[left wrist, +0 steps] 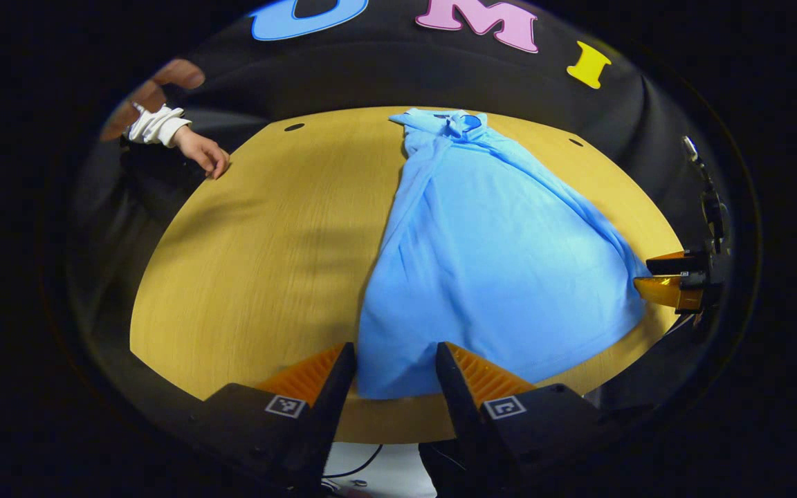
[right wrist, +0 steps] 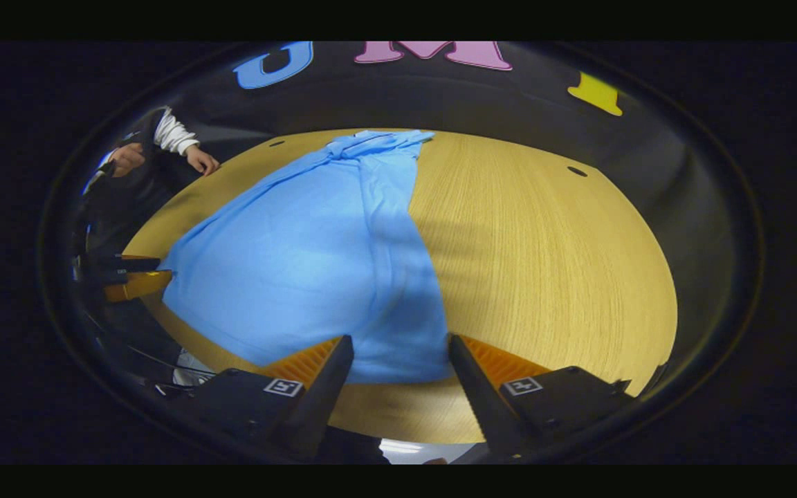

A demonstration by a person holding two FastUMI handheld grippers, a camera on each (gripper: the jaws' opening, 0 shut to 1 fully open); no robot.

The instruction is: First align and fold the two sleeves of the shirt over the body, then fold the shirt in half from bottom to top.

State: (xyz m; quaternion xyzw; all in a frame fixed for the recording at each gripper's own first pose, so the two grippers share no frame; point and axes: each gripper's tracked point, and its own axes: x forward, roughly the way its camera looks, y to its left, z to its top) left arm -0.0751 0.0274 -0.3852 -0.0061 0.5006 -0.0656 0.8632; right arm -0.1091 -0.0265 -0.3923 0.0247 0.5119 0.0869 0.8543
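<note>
Left gripper [left wrist: 395,370]: fingers apart, astride the bottom-left corner of the hem, clamped on nothing. Right gripper [right wrist: 398,360]: fingers likewise apart, astride the bottom-right corner of the hem.

The blue shirt [left wrist: 488,263] lies lengthwise on the wooden table [left wrist: 253,263], collar [left wrist: 457,123] at the far end, hem at the near edge. Both sleeves appear folded over the body, leaving a narrow shape. Judgement: the sleeve stage is done; the bottom-to-top fold remains, and neither corner is gripped yet.

Surroundings: a person's hand [left wrist: 203,153] rests on the far table corner, well apart from the shirt. Nothing lies across the fold path.
</note>
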